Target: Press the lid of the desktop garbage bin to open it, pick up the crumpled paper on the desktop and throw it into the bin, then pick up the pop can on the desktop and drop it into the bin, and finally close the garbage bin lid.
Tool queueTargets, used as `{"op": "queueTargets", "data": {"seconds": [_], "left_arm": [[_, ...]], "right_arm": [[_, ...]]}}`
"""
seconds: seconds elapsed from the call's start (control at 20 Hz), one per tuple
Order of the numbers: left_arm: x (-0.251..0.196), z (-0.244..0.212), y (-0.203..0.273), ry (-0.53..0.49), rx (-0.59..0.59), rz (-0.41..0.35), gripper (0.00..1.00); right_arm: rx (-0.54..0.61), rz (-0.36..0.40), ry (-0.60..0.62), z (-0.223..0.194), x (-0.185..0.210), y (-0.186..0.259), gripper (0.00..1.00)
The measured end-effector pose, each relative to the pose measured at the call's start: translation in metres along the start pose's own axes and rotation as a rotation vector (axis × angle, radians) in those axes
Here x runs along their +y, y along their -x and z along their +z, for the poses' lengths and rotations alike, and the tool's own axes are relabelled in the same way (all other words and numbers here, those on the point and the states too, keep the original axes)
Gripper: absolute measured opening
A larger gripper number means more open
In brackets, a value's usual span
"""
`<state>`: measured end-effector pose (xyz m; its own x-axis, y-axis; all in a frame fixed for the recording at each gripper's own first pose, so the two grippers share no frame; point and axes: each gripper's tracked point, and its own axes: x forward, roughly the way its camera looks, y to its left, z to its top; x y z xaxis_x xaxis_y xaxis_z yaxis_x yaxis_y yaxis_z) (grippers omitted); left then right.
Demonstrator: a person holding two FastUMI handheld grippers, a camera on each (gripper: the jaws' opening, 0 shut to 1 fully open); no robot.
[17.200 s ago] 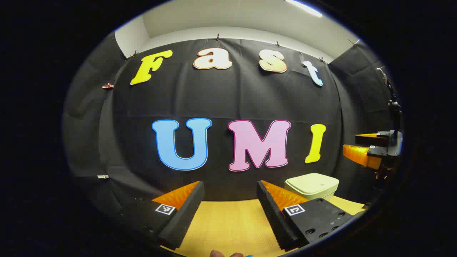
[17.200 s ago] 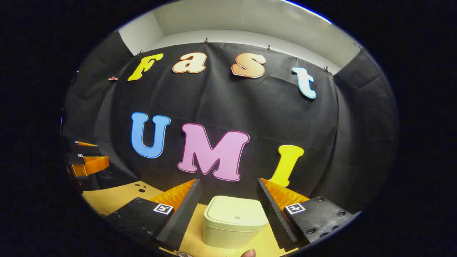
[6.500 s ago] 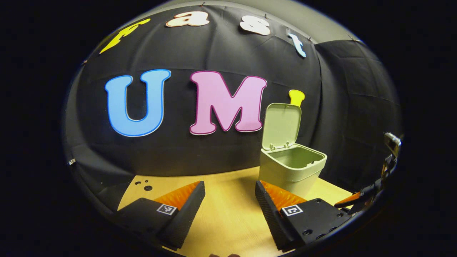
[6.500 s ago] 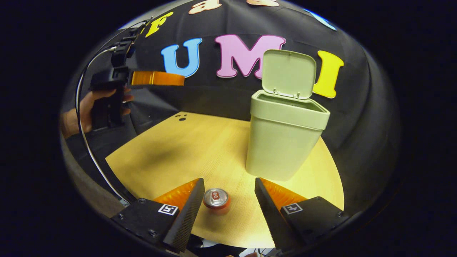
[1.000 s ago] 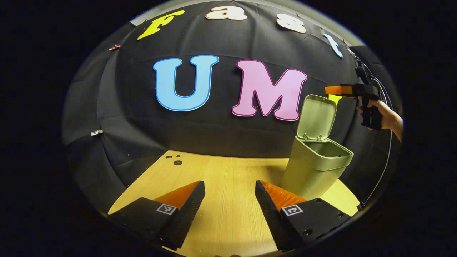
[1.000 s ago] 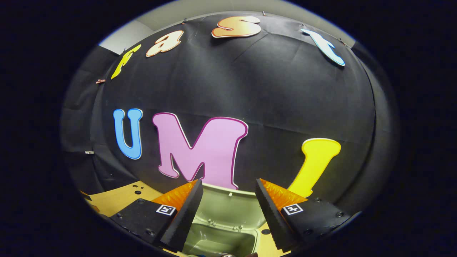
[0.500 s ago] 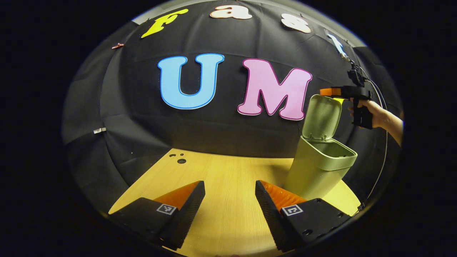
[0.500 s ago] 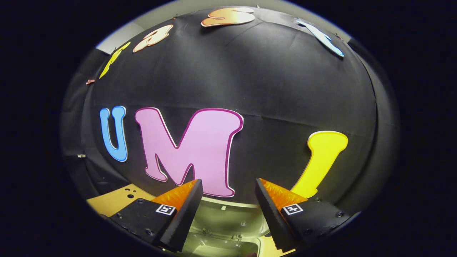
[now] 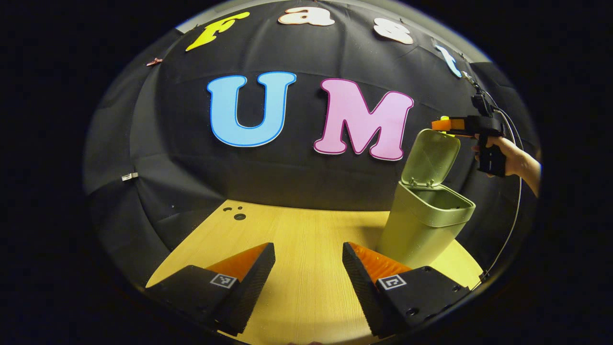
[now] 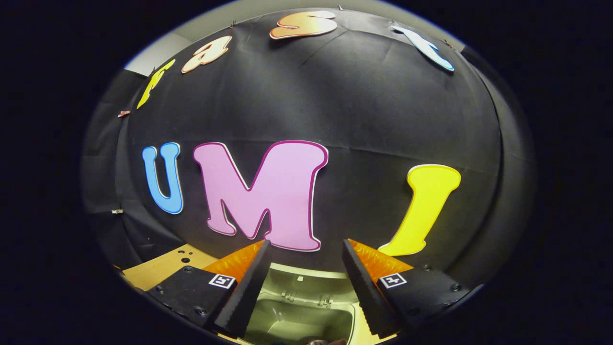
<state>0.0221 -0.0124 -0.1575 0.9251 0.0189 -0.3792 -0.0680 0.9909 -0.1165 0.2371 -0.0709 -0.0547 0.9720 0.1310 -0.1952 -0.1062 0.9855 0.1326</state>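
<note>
Tipping forward from upright, lid (image 9: 430, 156) of bin (image 9: 421, 229) at counter (image 9: 306, 268) far right, right tongs (image 9: 443, 125) just above its top edge, apart and empty; left tongs (image 9: 306, 268) apart, idle; closing step likely under way.

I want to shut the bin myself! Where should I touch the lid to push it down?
Push the lid near its free top edge, from behind and above. It stands nearly upright on hinges at the back rim of the bin, so that edge probably swings down easiest. The right gripper is already up there.
</note>
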Motion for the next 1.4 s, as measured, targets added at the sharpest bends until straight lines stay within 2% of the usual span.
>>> {"op": "queueTargets", "data": {"seconds": [0.55,1.1,1.4], "left_arm": [[-0.008,-0.001,-0.001,-0.03,-0.004,-0.07,0.92],[-0.01,-0.004,0.001,-0.046,0.001,-0.087,0.92],[-0.012,-0.006,-0.002,-0.042,0.008,-0.085,0.92]], "right_arm": [[0.129,-0.001,0.013,-0.074,0.023,0.057,0.94],[0.238,-0.012,0.0,-0.141,0.029,0.08,0.95],[0.284,0.007,0.006,-0.171,0.038,0.085,0.94]]}}
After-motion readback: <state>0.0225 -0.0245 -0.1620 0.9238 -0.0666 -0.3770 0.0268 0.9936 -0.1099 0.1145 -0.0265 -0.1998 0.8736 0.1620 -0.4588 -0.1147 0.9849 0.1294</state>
